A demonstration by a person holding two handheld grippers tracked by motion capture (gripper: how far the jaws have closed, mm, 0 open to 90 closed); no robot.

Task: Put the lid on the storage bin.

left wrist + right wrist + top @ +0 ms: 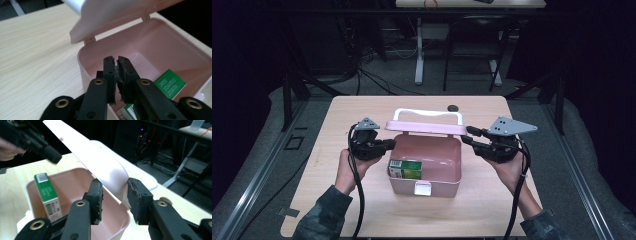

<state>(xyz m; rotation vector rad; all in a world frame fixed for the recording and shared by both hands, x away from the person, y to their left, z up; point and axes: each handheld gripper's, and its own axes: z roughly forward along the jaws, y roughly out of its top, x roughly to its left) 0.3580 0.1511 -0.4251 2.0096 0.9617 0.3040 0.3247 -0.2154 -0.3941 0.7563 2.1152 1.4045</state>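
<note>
A pink box (447, 187) stands open mid-table, its lid (424, 127) with a white handle (427, 113) raised over the back. A green carton (406, 169) stands inside at the front left. My right gripper (466, 135) is at the lid's right corner. In the right gripper view its jaws (113, 187) are shut on the lid's (100, 162) edge, with the carton (46, 190) in the box beyond. My left gripper (391, 144) hovers at the box's left rim. In the left gripper view its jaws (116, 60) are shut with nothing between them, above the box (82, 62) and carton (170, 83).
The light wooden table (352, 115) has bare room left, right and in front of the box. A small dark object (452, 107) lies near its far edge. Beyond are another table's legs (418, 55) and cables on the floor.
</note>
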